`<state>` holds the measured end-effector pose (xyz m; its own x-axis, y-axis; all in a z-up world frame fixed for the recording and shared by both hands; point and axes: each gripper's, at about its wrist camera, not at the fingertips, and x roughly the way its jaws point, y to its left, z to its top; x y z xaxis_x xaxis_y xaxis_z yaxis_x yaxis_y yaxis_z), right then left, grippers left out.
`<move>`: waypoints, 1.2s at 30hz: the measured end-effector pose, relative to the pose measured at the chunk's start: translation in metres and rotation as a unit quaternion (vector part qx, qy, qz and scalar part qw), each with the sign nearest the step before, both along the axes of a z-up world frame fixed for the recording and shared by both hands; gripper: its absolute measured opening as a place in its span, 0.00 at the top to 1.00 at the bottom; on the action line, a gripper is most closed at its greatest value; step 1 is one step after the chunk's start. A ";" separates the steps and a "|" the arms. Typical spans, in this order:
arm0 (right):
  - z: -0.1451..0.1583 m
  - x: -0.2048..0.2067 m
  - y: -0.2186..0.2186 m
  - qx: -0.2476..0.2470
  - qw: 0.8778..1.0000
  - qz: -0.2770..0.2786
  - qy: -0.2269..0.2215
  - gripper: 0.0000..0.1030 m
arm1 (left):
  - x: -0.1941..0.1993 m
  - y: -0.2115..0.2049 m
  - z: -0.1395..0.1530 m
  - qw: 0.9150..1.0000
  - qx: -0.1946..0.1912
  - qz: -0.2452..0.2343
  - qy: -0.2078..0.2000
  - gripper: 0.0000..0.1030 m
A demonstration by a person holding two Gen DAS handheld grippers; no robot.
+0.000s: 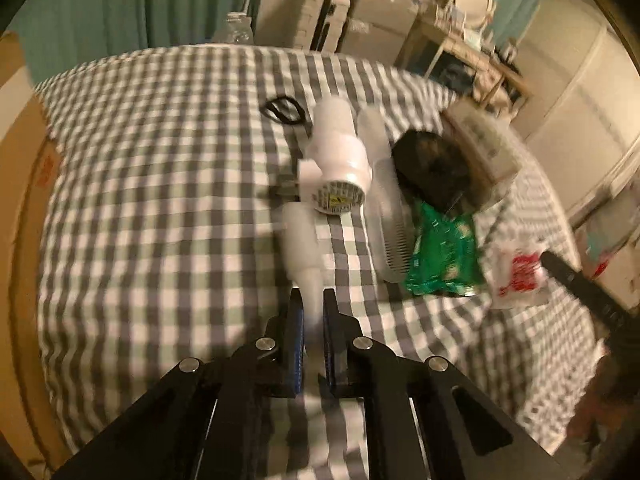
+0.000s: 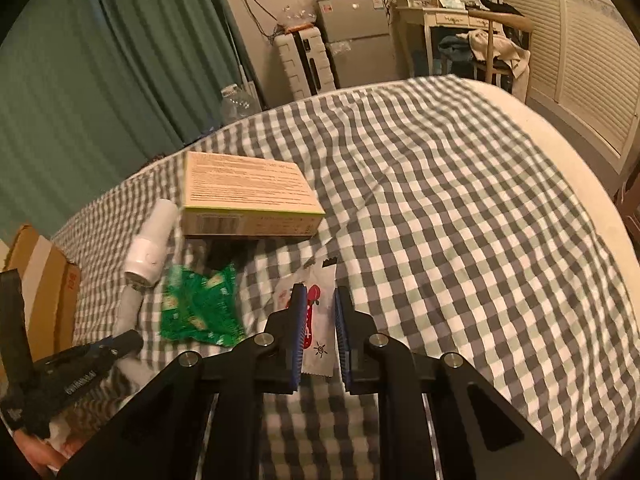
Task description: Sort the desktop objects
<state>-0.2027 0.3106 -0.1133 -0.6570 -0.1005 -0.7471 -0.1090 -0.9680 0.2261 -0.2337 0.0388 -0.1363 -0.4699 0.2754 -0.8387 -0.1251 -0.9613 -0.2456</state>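
my left tongs [image 1: 311, 300] are clamped on the narrow end of a white bottle [image 1: 301, 246], which points away over the checked bed [image 1: 160, 200]. my right tongs [image 2: 320, 296] grip a white sachet with red print [image 2: 318, 320], held just above the cover. between the two lies a green packet [image 2: 198, 308], and beyond it a white cylinder [image 1: 340, 156], a clear ribbed cup [image 1: 390, 216], a dark lump [image 1: 432, 172] and a tan box [image 2: 248, 196]. black scissors [image 1: 282, 110] lie farther back, a cardboard carton [image 2: 44, 280] at the left edge.
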 end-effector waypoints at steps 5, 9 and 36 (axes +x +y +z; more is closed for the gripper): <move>0.021 0.029 -0.016 -0.001 1.000 0.006 0.016 0.87 | 0.027 -0.021 0.035 0.999 0.019 -0.005 0.037 0.92; 0.044 0.052 -0.038 0.002 0.999 0.027 0.028 0.87 | 0.046 -0.030 0.071 0.997 0.029 -0.015 0.068 0.92; 0.061 0.081 -0.134 0.050 0.995 0.087 0.016 0.81 | 0.092 -0.192 0.162 0.985 0.053 0.087 0.140 0.92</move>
